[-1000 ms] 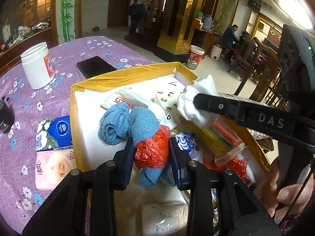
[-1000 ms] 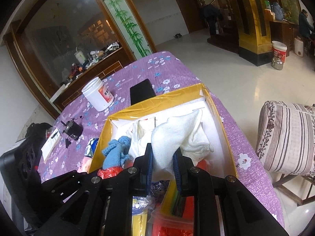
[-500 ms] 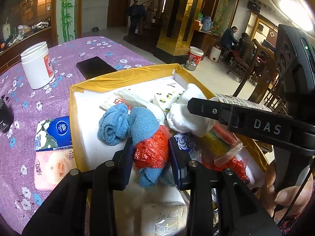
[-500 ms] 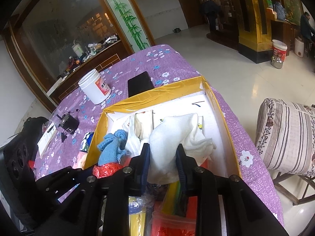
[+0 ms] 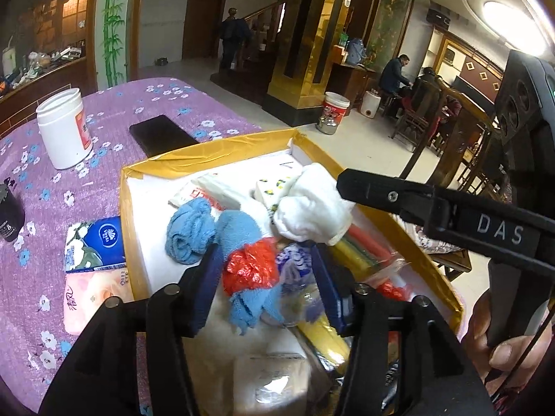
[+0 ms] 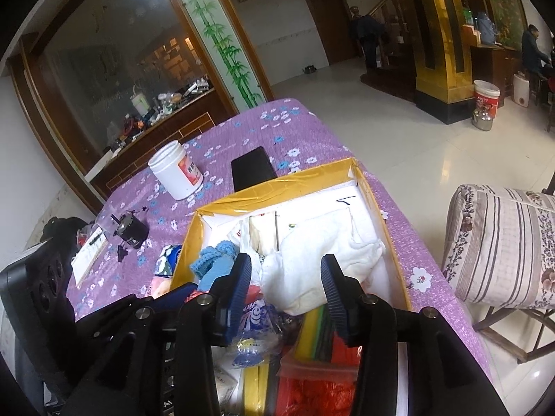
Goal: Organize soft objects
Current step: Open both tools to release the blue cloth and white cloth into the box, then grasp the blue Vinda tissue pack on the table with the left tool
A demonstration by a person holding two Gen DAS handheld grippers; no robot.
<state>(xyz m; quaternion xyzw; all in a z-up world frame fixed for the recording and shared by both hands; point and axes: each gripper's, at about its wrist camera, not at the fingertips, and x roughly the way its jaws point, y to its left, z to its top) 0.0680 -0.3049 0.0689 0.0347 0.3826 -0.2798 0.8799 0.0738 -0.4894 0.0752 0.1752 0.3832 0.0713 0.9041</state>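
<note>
I was releasing both items into the yellow-edged box [image 6: 277, 183]: my right gripper [image 6: 286, 286] was opening around the white towel [image 6: 329, 260], my left gripper [image 5: 267, 277] was opening around the blue cloth with red bag [image 5: 249, 267]. Next, I judged, I should withdraw upward carefully.

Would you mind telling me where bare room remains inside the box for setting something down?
Bare white floor shows along the box's far wall and left wall, beside the blue cloth. The near right side is crowded with packets and bags.
</note>
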